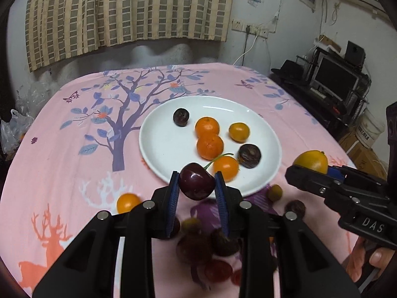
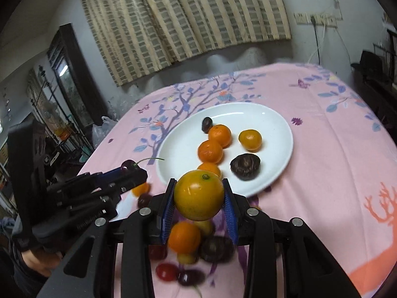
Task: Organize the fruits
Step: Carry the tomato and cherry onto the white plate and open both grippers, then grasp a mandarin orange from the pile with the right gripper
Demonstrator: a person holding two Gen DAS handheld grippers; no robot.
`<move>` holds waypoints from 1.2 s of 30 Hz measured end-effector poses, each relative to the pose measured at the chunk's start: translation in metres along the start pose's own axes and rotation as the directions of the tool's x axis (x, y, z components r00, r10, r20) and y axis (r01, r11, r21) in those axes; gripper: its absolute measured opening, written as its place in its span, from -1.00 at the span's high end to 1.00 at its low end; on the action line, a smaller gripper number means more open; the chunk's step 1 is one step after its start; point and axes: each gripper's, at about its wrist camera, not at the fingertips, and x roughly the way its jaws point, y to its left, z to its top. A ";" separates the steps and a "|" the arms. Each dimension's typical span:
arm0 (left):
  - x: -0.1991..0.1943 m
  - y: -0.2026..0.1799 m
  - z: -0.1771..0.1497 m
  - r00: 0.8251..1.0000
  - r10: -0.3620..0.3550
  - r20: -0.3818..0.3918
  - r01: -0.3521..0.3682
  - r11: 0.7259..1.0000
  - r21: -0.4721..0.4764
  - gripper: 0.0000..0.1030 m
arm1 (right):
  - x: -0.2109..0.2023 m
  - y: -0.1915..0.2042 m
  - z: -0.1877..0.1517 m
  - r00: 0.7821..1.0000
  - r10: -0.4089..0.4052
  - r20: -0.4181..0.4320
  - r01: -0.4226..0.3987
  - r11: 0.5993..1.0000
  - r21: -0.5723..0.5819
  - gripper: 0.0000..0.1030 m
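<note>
My left gripper (image 1: 197, 185) is shut on a dark red cherry (image 1: 196, 184) with a green stem, held above the near rim of the white plate (image 1: 168, 144). My right gripper (image 2: 199, 196) is shut on a yellow-orange citrus fruit (image 2: 198, 195), also just short of the plate (image 2: 273, 124). Each gripper shows in the other's view: the right gripper (image 1: 306, 170) with its citrus (image 1: 311, 161), the left gripper (image 2: 127, 170) with its cherry (image 2: 127, 165). On the plate lie several small oranges (image 1: 209, 146) and two dark brown fruits (image 1: 249, 155).
Loose fruit lies on the pink tablecloth (image 1: 74, 173) below the grippers: small oranges (image 1: 127, 202), cherries (image 2: 167, 272) and dark fruits (image 2: 215, 248), blurred. A person's hand (image 1: 372, 260) holds the right gripper. Shelves with electronics (image 1: 335, 79) stand past the table's right edge.
</note>
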 end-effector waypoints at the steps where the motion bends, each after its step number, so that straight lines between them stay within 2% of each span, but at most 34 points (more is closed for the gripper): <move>1: 0.008 0.001 0.002 1.000 0.008 -0.011 -0.008 1.000 -0.003 0.46 | 0.013 -0.005 0.004 1.000 -0.005 -0.019 0.005 1.000 0.019 0.30; 7: 0.051 0.003 0.010 0.997 0.032 -0.068 -0.033 0.999 -0.003 0.46 | 0.055 -0.026 0.003 0.995 0.014 -0.096 -0.005 0.995 0.100 0.29; 9: 0.062 0.003 0.012 0.996 0.049 -0.081 -0.050 0.999 -0.012 0.40 | 0.060 -0.030 0.003 0.995 0.025 -0.098 -0.013 0.993 0.119 0.21; 11: 0.066 0.004 0.014 0.994 0.062 -0.090 -0.066 0.997 -0.035 -0.22 | 0.063 -0.032 0.002 0.996 0.021 -0.091 -0.008 0.990 0.140 0.16; 12: 0.066 0.005 0.013 0.994 0.069 -0.079 -0.074 0.995 -0.060 -0.28 | 0.063 -0.030 0.001 0.996 0.019 -0.092 -0.007 0.992 0.128 0.13; 15: 0.063 0.007 0.007 0.996 0.047 -0.076 -0.053 0.994 -0.092 -0.28 | 0.053 -0.028 0.000 0.998 0.001 -0.056 0.005 0.994 0.111 0.11; 18: 0.051 0.008 -0.003 0.996 0.061 -0.059 -0.066 0.994 -0.090 -0.29 | 0.044 -0.032 0.001 0.999 0.012 -0.038 -0.007 0.992 0.124 0.08; 20: 0.042 0.011 -0.010 0.996 0.078 -0.047 -0.082 0.993 -0.087 -0.41 | 0.038 -0.033 0.001 1.000 -0.002 -0.026 0.005 0.993 0.121 0.03; 25: 0.020 0.022 -0.028 0.995 0.093 -0.040 -0.097 0.990 -0.098 -0.51 | 0.024 -0.029 0.000 0.999 -0.034 -0.019 0.036 0.995 0.091 -0.05; 30: 0.003 0.033 -0.044 0.994 0.109 -0.030 -0.112 0.987 -0.118 -0.60 | 0.013 -0.019 -0.012 0.999 -0.035 -0.035 0.036 0.999 0.039 -0.11; 36: -0.009 0.047 -0.064 0.991 0.132 -0.026 -0.134 0.981 -0.138 -0.63 | 0.010 0.001 -0.031 0.996 0.006 -0.090 -0.008 1.000 -0.024 -0.11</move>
